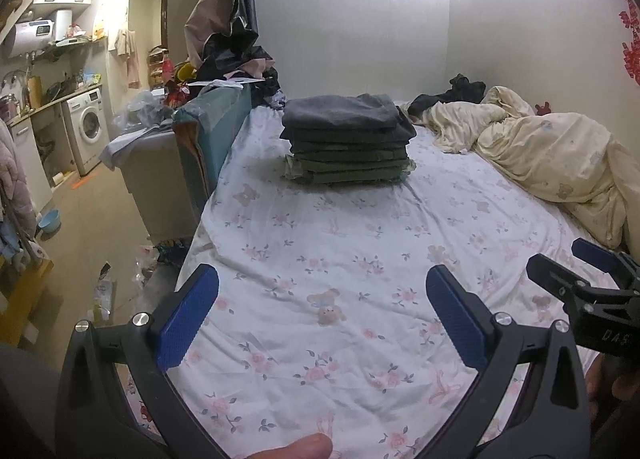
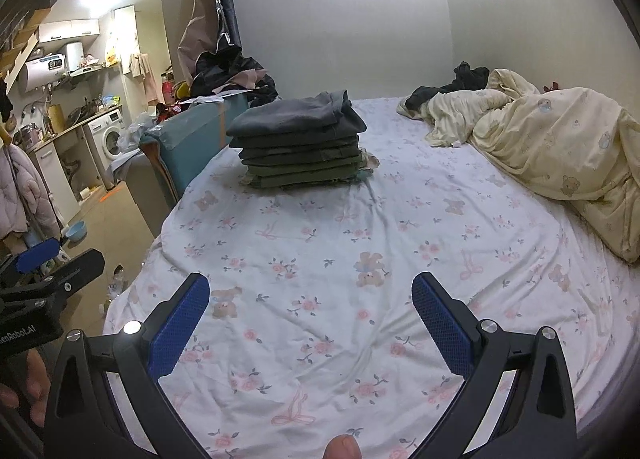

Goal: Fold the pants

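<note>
A bed (image 1: 360,243) with a white sheet printed with pink flowers and small bears fills both wrist views, spreading out ahead of and beneath the two grippers. Ahead and to the right of both grippers, a crumpled cream duvet (image 1: 552,155) lies along the far side of the bed, with a dark garment (image 1: 460,93) bunched at its far end near the wall. Straight ahead of the left gripper (image 1: 322,295), and ahead and slightly left of the right gripper (image 2: 310,299), a stack of folded pants (image 1: 348,139) sits on the sheet well apart from both, grey pieces on top and olive-green ones below, edges roughly squared. Left of the stack, beyond the edge of the bed, a teal headboard-like panel (image 1: 212,127) stands beside a heap of dark clothes, and farther left a washing machine (image 1: 86,127) stands under a bench. Both grippers hover over bare sheet with their blue-padded fingers (image 1: 188,323) spread wide and nothing between them; each shows at the side edge of the other's view. A fingertip (image 1: 300,447) shows at the bottom edge of each view.
</note>
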